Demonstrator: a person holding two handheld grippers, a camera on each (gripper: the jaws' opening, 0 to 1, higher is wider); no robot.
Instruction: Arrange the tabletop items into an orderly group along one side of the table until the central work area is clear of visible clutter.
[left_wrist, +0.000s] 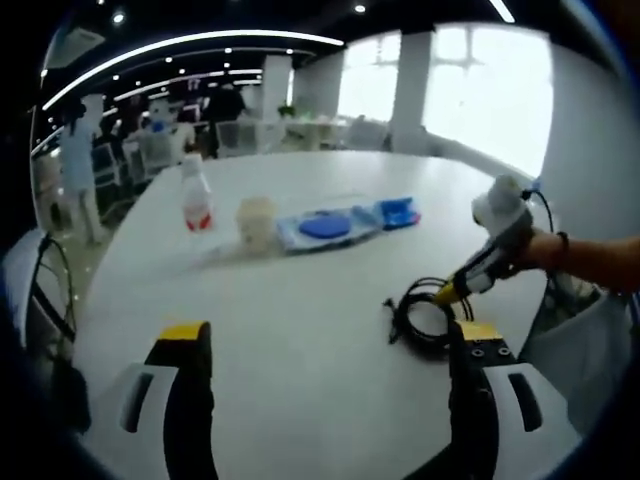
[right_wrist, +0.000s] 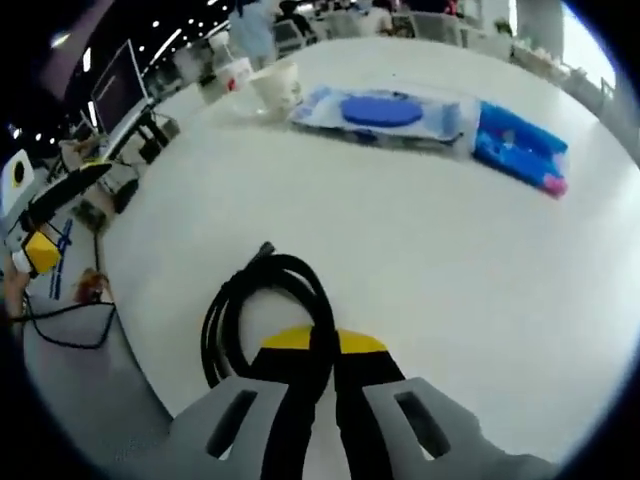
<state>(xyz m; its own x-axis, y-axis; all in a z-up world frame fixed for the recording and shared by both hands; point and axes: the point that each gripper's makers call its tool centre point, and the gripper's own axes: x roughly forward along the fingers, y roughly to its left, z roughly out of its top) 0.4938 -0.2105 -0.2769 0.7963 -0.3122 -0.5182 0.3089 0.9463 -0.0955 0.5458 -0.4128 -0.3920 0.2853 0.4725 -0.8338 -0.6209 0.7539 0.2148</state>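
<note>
The right gripper (right_wrist: 322, 375) has its jaws drawn nearly together on the near edge of the coiled black cable (right_wrist: 262, 310), which lies on the white table (right_wrist: 420, 260) toward the near side. In the left gripper view the same cable (left_wrist: 425, 315) sits just in front of that view's right jaw, with the right gripper (left_wrist: 447, 293) reaching in from the right and its tip on the coil. The left gripper (left_wrist: 330, 345) hangs wide open over bare tabletop, holding nothing.

The row to join stands along the far side: a bottle (left_wrist: 196, 205), a cup (left_wrist: 256, 222), a flat clear pack with a blue disc (left_wrist: 325, 228) and a blue packet (left_wrist: 398, 212), close together in a line.

The step in hand appears to be carrying the cable to that row. The pinch seems to catch only some strands, so the loops may sag and open when lifted; a low, slow lift that lets the coil drag lightly would likely keep it together. The plug end (right_wrist: 265, 250) sticks out toward the far side and could catch. The open spot beyond the blue packet (right_wrist: 520, 148) looks the natural landing place, set down without nudging the packet. The free left gripper could steady loose loops.
</note>
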